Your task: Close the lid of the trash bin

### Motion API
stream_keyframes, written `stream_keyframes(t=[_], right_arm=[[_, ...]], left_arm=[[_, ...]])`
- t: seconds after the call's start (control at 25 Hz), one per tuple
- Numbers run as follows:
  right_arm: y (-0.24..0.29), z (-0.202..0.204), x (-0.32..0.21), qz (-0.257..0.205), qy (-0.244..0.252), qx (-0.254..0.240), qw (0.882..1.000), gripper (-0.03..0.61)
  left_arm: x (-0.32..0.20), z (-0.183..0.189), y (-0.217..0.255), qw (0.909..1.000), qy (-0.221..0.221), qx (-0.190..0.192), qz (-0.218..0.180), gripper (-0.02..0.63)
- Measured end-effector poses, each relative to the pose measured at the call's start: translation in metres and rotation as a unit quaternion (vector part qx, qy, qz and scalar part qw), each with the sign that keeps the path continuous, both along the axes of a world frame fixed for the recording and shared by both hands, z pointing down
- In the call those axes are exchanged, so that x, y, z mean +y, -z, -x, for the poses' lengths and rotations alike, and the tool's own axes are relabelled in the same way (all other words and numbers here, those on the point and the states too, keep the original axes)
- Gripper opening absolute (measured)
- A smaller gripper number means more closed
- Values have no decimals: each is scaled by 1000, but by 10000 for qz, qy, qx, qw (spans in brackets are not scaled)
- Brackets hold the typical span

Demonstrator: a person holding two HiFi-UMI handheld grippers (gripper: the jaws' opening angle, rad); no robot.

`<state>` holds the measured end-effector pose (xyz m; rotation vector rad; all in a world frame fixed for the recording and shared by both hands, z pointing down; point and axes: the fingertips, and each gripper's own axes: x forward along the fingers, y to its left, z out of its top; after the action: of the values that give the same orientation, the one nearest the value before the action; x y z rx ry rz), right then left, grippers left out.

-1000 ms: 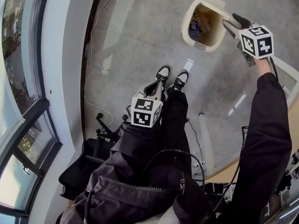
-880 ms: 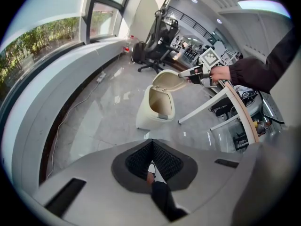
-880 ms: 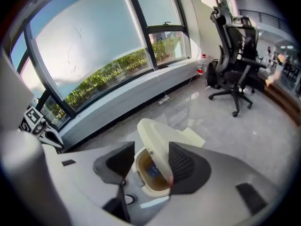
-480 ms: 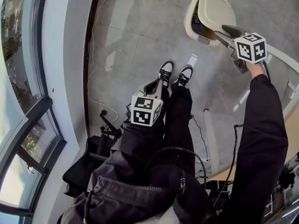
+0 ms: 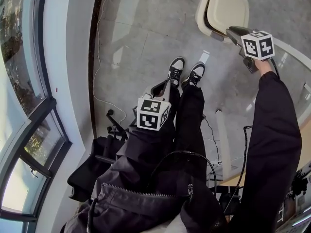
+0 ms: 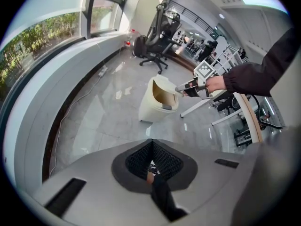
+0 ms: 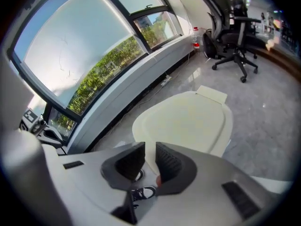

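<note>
At trash bin's (image 5: 199,19) near rim, right tool (image 5: 234,31) hovers w/ jaws just narrowed to a slit, nothing pinched btwn them. Lid (image 5: 227,8) lies down over bin, looks shut or nearly so. Left tool (image 5: 163,89), jaws together & empty, hangs well short of bin. Next, prob.: press lid's front edge to seat it.

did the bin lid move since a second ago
yes, the lid has swung down against the trash bin rim; the opening that showed rubbish before is now covered
</note>
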<state>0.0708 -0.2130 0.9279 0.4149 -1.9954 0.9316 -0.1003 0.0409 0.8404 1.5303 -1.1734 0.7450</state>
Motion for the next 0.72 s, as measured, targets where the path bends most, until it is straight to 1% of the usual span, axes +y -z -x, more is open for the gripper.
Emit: stream_keyframes(t=[0.2, 0.36, 0.56, 0.72], right_arm=[[-22, 0, 8, -386, 360, 514, 9973, 29], [-39, 1, 11, -538, 483, 801, 9942, 11], [-56, 0, 15, -578, 559, 1058, 9911, 6], [-66, 2, 15, -533, 556, 1148, 9904, 6]], left_arm=[[1, 0, -1, 10000, 12, 14, -27, -5], [2, 0, -3, 10000, -4, 21, -19, -5], [2, 2, -3, 10000, 24, 45, -5, -5], [-2, 3, -3, 9999, 72, 85, -16, -5]])
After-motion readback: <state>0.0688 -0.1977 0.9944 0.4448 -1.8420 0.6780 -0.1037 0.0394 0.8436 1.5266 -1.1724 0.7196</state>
